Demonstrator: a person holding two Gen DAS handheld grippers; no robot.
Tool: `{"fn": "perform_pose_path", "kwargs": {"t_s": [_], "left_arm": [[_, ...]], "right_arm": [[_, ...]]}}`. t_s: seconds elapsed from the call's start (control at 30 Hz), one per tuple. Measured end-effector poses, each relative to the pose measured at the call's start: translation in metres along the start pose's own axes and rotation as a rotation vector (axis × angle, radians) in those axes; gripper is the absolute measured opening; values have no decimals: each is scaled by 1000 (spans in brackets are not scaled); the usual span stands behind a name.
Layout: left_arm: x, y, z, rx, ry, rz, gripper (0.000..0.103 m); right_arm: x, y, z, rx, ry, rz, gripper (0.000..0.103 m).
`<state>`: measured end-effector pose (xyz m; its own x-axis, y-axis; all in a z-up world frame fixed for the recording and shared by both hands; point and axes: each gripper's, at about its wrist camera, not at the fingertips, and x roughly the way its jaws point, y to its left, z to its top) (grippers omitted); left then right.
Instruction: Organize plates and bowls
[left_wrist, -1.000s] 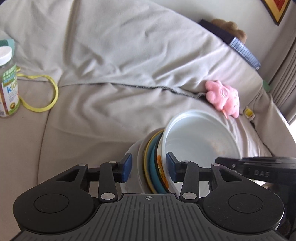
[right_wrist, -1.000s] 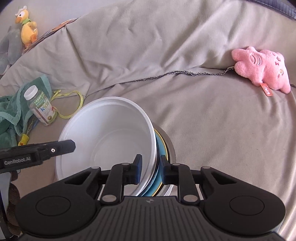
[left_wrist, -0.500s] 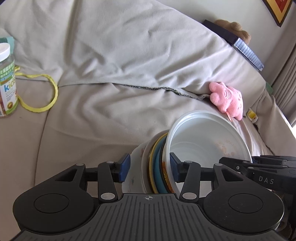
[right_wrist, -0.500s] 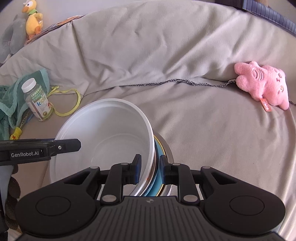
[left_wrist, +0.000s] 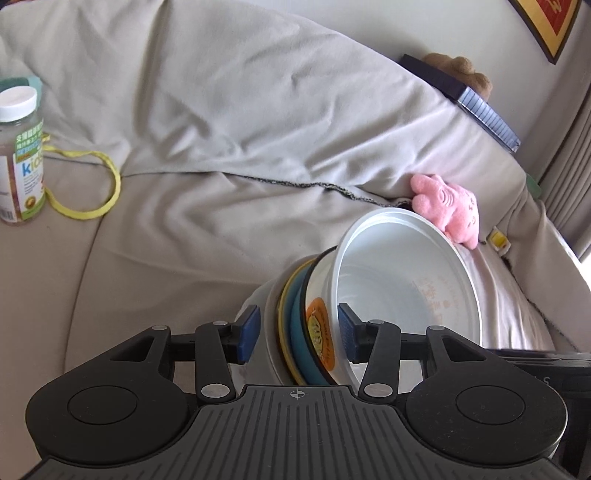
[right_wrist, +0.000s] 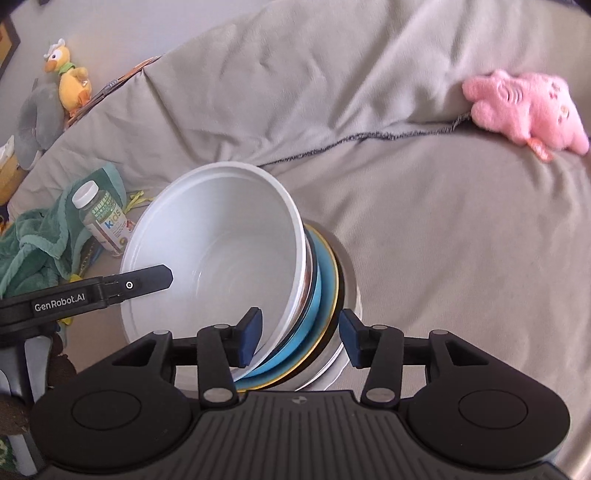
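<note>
Fig.: nested stack (right_wrist: 314, 295) of plates and bowls, tilted, rims sitting btwn both sets of jaws. Right gripper (right_wrist: 299, 338): jaws opening, pads clear of the rims. Left gripper (left_wrist: 297, 334): jaws wide, right pad touching the white bowl (left_wrist: 399, 288), left pad apart. Beyond: sofa (right_wrist: 424, 229), pink plush (right_wrist: 524, 107). Stacking looks done; release & set-down left.
</note>
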<state>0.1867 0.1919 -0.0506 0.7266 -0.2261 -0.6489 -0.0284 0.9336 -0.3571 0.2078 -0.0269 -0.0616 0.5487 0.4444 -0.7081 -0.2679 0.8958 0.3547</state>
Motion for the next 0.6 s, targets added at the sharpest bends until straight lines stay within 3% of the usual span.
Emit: {"fn": "perform_pose_path", "kwargs": {"t_s": [0.07, 0.27, 0.6], "left_arm": [[1, -1, -1, 2, 7, 6, 50], [6, 4, 1, -11, 25, 16, 49], [10, 5, -1, -20, 36, 22, 48]], "right_arm": [[8, -4, -2, 58, 27, 37, 50], [16, 11, 3, 31, 3, -20, 50], [30, 15, 5, 16, -3, -42, 48]]}}
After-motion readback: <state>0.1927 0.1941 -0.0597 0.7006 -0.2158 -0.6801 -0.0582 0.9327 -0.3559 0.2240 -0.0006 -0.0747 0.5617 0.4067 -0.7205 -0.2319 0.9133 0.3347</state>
